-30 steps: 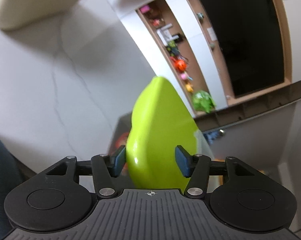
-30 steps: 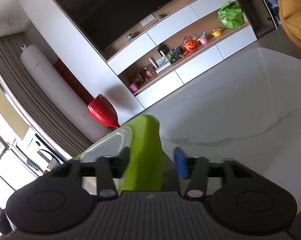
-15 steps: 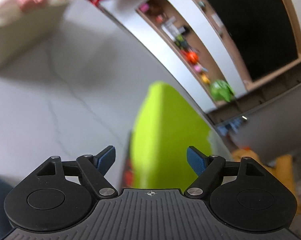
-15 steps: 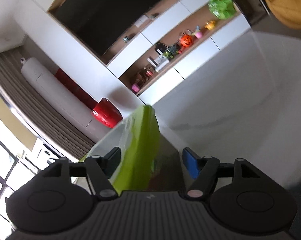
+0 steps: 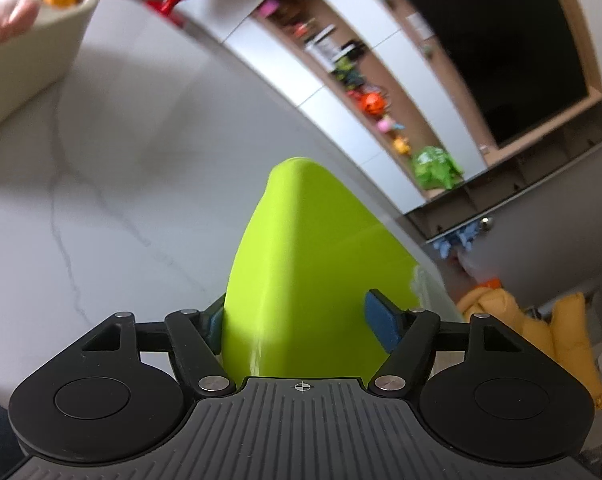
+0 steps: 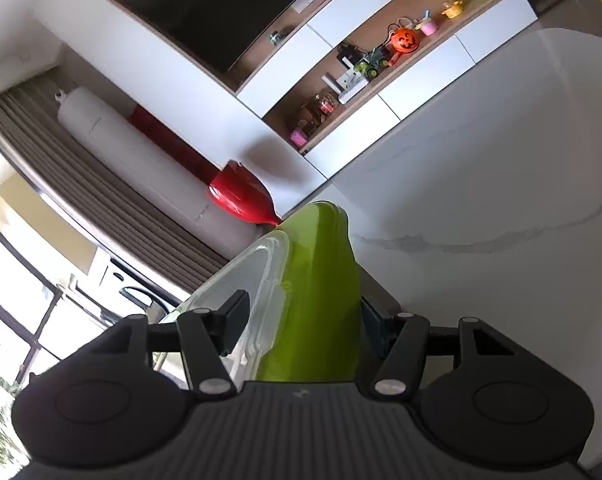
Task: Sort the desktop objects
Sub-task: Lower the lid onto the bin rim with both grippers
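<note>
A lime-green plastic box (image 5: 301, 264) with a clear lid (image 6: 245, 280) is held off the white marble table (image 5: 121, 168) between both grippers. My left gripper (image 5: 301, 320) has its jaws closed against the box's green end. My right gripper (image 6: 297, 324) grips the other end, one finger on the clear lid, the other on the green side. The box's contents are hidden.
A beige container (image 5: 25, 56) holding an orange item stands at the table's far left, with a hand beside it. A red vase (image 6: 241, 198), a shelf unit with toys (image 6: 373, 60) and a dark TV screen lie beyond the table. Yellow cushions (image 5: 521, 320) sit lower right.
The left gripper's jaws opened wider half a second ago and have closed onto the box again. The right gripper's jaws also narrowed onto the box. Both views swung a little.
</note>
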Action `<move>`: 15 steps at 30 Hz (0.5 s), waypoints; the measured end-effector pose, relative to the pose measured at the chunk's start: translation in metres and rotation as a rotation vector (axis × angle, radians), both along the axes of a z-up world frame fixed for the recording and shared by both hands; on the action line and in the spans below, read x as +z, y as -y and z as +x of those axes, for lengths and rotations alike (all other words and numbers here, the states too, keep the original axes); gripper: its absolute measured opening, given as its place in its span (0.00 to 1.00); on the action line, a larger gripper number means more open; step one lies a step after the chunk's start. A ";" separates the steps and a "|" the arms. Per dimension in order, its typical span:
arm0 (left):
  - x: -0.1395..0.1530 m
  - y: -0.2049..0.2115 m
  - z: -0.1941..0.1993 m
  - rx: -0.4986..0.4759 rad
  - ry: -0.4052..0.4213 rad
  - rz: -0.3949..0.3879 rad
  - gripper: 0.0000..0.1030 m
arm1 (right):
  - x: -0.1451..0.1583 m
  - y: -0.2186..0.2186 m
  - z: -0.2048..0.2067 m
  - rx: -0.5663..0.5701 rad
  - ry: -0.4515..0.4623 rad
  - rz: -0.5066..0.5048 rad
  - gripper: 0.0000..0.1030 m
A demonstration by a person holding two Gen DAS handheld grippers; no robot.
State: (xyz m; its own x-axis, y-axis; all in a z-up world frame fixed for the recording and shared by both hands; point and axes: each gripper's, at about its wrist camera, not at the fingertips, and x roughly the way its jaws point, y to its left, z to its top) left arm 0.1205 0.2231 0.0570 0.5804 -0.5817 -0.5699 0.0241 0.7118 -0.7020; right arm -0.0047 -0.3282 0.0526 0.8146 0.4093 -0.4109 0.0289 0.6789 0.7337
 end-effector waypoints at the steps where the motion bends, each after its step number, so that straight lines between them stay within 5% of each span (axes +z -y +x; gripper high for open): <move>1: 0.003 0.002 -0.004 -0.004 0.014 0.009 0.71 | 0.001 0.001 -0.004 -0.006 0.012 0.005 0.60; 5: -0.003 0.004 -0.013 -0.002 0.004 0.024 0.73 | -0.003 0.005 -0.016 -0.020 0.035 0.017 0.60; 15: -0.011 0.002 -0.017 -0.007 -0.004 0.018 0.74 | 0.000 -0.011 -0.025 -0.028 0.060 -0.141 0.69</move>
State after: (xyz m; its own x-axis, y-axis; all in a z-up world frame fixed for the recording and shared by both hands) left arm 0.1034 0.2212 0.0456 0.5741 -0.5753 -0.5826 0.0267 0.7244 -0.6889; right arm -0.0301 -0.3169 0.0531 0.8498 0.3274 -0.4132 0.0089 0.7747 0.6322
